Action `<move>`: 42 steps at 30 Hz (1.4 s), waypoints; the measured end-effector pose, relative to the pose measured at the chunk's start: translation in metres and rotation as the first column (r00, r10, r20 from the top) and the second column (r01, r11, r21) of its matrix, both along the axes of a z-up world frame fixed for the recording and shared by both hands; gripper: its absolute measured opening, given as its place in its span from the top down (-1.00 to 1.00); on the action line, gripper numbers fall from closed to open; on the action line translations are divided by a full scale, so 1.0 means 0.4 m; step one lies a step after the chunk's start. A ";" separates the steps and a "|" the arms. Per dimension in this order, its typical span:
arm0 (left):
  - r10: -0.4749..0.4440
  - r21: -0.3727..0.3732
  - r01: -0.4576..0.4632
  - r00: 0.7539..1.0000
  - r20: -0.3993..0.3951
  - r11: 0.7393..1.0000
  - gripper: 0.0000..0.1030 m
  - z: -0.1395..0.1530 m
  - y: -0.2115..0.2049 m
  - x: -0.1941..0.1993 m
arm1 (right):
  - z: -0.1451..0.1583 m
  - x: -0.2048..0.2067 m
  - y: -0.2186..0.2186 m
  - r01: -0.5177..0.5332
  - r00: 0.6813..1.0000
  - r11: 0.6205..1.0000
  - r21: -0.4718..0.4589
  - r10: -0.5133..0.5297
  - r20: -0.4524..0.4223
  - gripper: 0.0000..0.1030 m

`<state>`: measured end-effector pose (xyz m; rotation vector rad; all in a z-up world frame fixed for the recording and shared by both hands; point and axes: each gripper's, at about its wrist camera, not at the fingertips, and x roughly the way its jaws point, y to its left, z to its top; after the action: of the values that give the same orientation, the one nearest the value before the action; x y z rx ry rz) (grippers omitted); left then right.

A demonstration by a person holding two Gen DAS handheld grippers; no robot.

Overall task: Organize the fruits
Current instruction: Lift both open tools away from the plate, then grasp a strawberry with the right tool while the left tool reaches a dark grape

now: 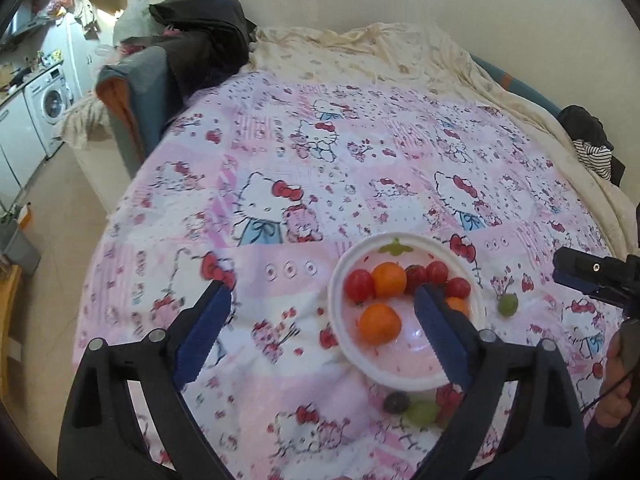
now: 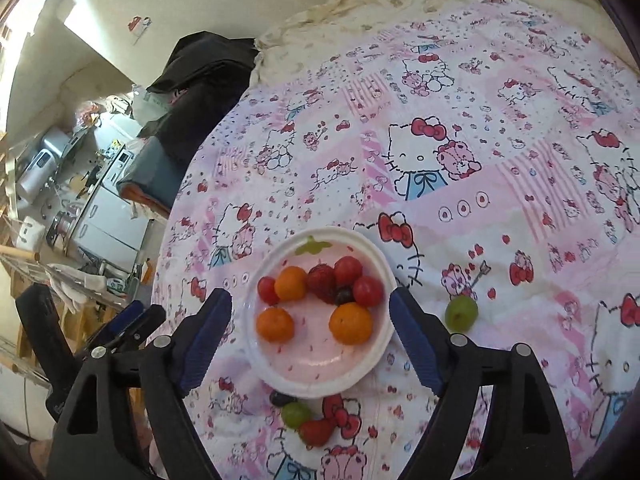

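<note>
Both the left gripper (image 1: 322,306) and right gripper (image 2: 310,312) are held tilted downward above the pink bowl (image 2: 376,360) of fruit on the Hello Kitty bedspread (image 2: 500,160), jaws spread wide and empty. A green grape (image 2: 461,312) is seen lying right of the bowl, more fruit at its near rim. No legible writing is seen.

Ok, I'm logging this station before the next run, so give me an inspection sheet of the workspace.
Surface: bed under a pink cartoon-print cover, with a cream sheet at the far edge.
Job's things: white bowl holds three oranges, cherry tomatoes, a strawberry and a dark berry. Outside it: a green grape to the right, and a blueberry, a second grape and a strawberry on the near side.
Clutter: dark clothing piled at the bed's far left.
Grippers: left gripper and right gripper both open, nothing between the fingers.
Cables: a thin dark cord by the person's hand at the right edge.
Surroundings: washing machine and a crowded counter to the left.
</note>
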<state>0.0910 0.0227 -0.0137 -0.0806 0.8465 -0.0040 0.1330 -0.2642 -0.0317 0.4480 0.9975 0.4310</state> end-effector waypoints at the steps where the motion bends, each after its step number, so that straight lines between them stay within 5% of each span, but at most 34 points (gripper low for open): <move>1: -0.003 0.009 0.003 1.000 -0.003 1.000 -0.77 0.001 0.000 -0.011 | -0.001 -0.013 -0.001 0.000 1.000 1.000 0.001 0.000 -0.008 -0.63; 10: 0.062 0.054 -0.061 0.998 -0.027 0.997 -0.77 0.011 0.019 -0.134 | -0.038 -0.107 0.032 -0.055 0.996 0.997 -0.049 0.051 -0.071 -0.63; 16: 0.075 0.063 -0.074 0.997 -0.028 0.995 -0.77 0.007 0.026 -0.178 | -0.111 -0.163 0.090 -0.146 0.983 0.968 -0.204 0.119 -0.142 -0.61; 25: 0.093 0.055 -0.092 0.995 -0.024 0.994 -0.77 0.011 0.040 -0.197 | -0.222 -0.202 0.212 -0.356 0.927 0.862 -0.361 0.279 -0.249 -0.13; 31: 0.105 0.059 -0.102 0.994 -0.044 0.993 -0.77 0.004 0.058 -0.207 | -0.260 -0.195 0.280 -0.405 0.912 0.799 -0.445 0.316 -0.262 -0.08; 36: 0.124 0.039 -0.122 0.991 -0.051 0.992 -0.77 0.002 0.070 -0.203 | -0.273 -0.181 0.288 -0.413 0.909 0.797 -0.440 0.329 -0.257 0.30; 42: 0.121 0.020 -0.120 0.989 -0.083 0.993 -0.77 -0.018 0.067 -0.194 | -0.247 -0.186 0.264 -0.406 0.912 0.810 -0.423 0.331 -0.242 0.35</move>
<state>0.0135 0.0495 -0.0210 -0.1189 0.9244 0.1198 0.0585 -0.1587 -0.1306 -0.1611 1.3070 0.4908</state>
